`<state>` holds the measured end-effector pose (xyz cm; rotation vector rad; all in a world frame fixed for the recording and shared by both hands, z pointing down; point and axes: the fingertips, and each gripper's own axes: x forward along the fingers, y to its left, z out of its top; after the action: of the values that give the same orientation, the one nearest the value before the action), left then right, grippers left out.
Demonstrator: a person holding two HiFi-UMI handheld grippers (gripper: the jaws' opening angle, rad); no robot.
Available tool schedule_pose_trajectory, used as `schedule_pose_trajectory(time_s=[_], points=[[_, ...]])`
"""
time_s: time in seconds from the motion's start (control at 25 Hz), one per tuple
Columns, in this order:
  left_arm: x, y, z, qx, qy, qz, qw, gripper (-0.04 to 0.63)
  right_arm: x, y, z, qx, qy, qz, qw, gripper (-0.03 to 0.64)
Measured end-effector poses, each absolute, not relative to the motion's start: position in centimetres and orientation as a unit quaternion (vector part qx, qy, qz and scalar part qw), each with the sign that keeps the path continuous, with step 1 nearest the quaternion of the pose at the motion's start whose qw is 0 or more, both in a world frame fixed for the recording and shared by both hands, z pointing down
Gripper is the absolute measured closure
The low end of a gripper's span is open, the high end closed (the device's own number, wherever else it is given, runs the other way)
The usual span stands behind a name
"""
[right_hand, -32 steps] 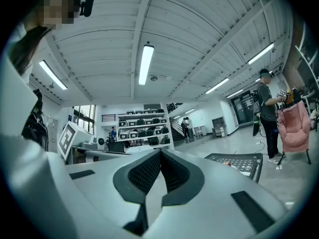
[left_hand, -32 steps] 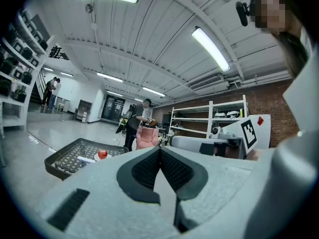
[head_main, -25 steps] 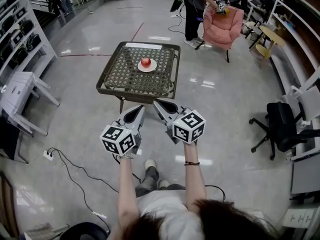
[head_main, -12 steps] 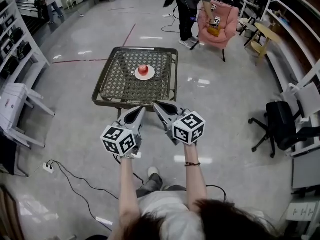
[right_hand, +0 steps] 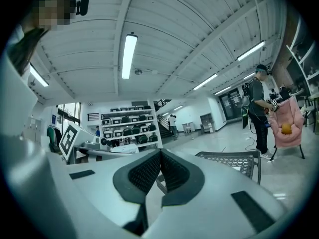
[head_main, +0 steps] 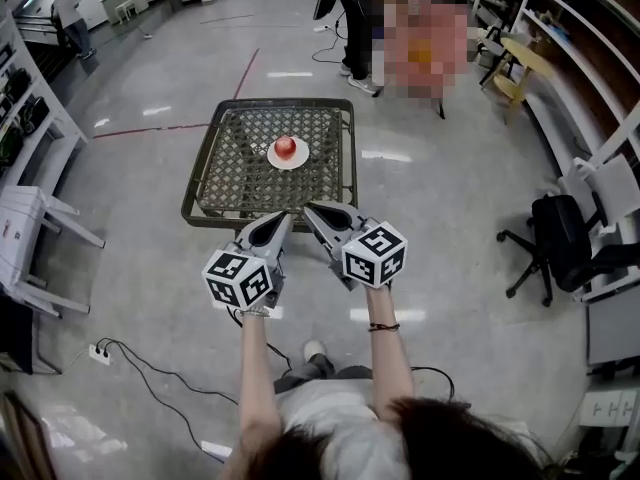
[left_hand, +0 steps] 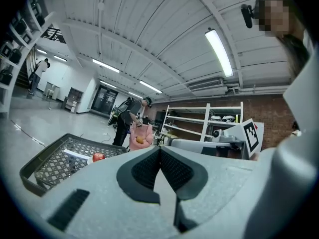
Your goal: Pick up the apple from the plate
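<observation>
While the left gripper (head_main: pixel 283 218) and right gripper (head_main: pixel 311 209) hang closed, the apple (head_main: pixel 286 147) lies well beyond them.

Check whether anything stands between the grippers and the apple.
Nothing visible does. The left gripper and right gripper, both shut, are by the near rim of the table; only bare mesh lies between them and the apple on its plate.

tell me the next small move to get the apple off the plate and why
Probably move the left gripper forward over the table toward the apple, opening its jaws on the way. It and the right gripper are shut and empty near the table's front edge; the apple sits on the plate farther in.
</observation>
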<state>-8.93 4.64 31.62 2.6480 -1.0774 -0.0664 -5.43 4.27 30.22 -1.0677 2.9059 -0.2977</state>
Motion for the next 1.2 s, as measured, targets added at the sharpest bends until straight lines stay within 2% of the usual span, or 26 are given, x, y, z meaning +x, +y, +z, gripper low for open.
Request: schedule_pose_trajectory(time_s=[1.2], points=[[-10.5,-4.3,34.0,0.914,-0.371,-0.017,0.164,0.584,-5.4,-5.3,33.0,-0.355,0.927,-0.125,0.007,0.607]])
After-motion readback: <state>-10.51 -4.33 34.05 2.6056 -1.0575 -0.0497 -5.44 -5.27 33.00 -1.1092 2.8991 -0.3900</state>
